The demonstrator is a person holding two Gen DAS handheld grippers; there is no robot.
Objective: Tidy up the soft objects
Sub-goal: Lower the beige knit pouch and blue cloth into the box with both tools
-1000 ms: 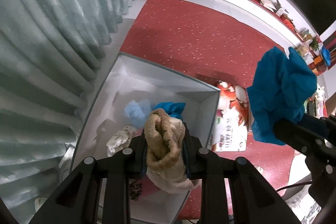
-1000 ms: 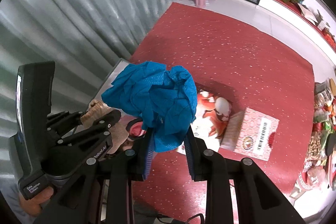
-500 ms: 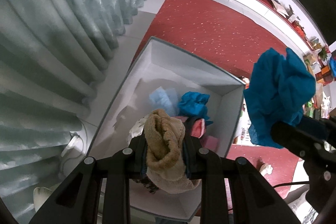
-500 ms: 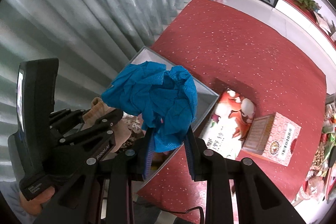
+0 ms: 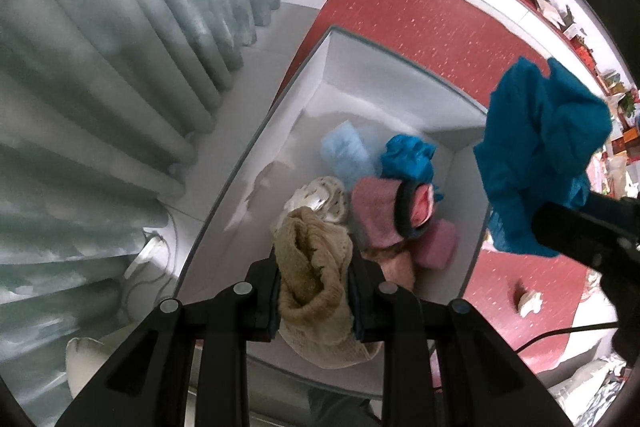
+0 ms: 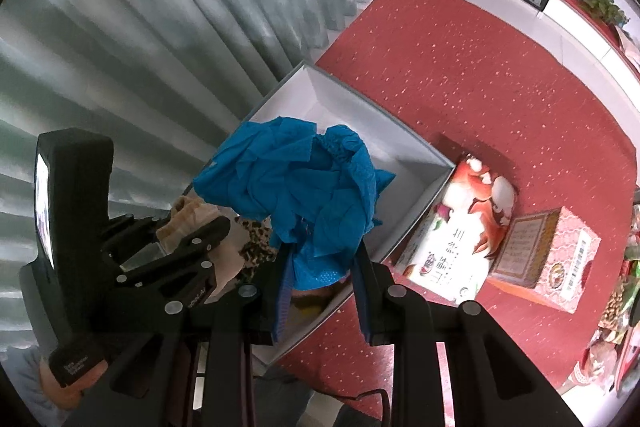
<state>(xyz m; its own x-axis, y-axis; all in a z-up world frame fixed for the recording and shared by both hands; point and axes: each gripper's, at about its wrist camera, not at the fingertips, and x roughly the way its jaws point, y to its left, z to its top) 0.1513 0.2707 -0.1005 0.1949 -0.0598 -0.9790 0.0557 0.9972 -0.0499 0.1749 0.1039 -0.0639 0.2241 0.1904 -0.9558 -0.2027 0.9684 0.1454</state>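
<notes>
Soft objects already fill the near end of the white box point(image 5: 332, 75): a pink towel point(image 5: 376, 215), pale blue cloth point(image 5: 346, 151), others. Left gripper point(image 5: 314, 291) clamps a tan knit piece point(image 5: 312, 267) above them; right gripper point(image 6: 322, 287) clamps a blue cloth point(image 6: 296, 179) over the box's right wall. Both await dropping. One small pale scrap point(image 5: 528, 301), possibly cloth, lies on the red mat point(image 5: 420, 15).

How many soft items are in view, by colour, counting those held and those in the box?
Blue: 3
Pink: 2
Tan: 1
Cream patterned: 1
Total: 7; more may be hidden underneath.
</notes>
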